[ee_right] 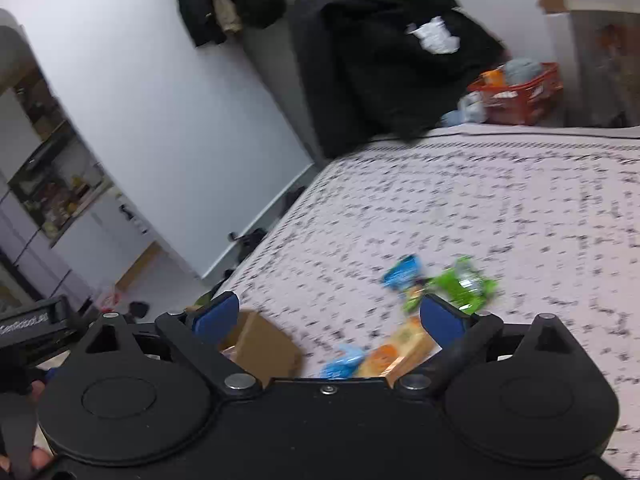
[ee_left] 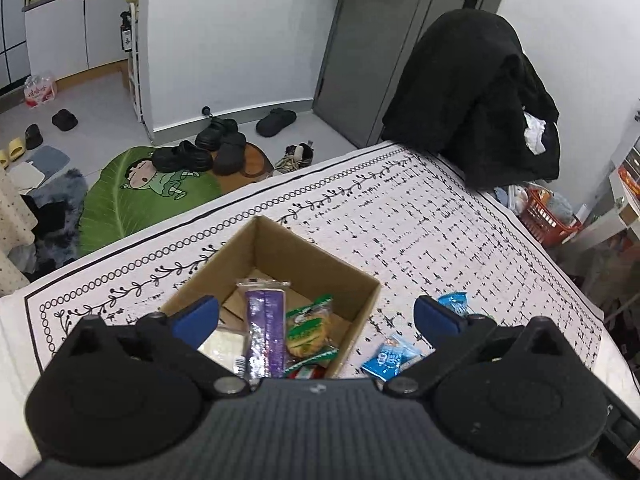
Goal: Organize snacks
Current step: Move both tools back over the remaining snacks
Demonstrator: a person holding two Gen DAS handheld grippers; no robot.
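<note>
An open cardboard box (ee_left: 320, 264) stands on the patterned tablecloth (ee_left: 440, 220). Inside it lie a purple snack bar (ee_left: 266, 332) and a green-wrapped biscuit pack (ee_left: 310, 330). My left gripper (ee_left: 316, 314) hangs open and empty over the box. Blue packets (ee_left: 390, 358) lie on the cloth right of the box, one (ee_left: 454, 303) behind the right finger. In the blurred right wrist view, my right gripper (ee_right: 330, 318) is open and empty above the box (ee_right: 260, 344), a blue packet (ee_right: 402, 272), a green packet (ee_right: 464, 284), an orange packet (ee_right: 394, 354) and another blue one (ee_right: 342, 362).
A chair draped with a black coat (ee_left: 476, 92) stands at the table's far edge. An orange basket (ee_left: 548, 216) sits on the floor to the right. Shoes (ee_left: 208, 148) and a green leaf mat (ee_left: 132, 196) lie on the floor beyond the left edge.
</note>
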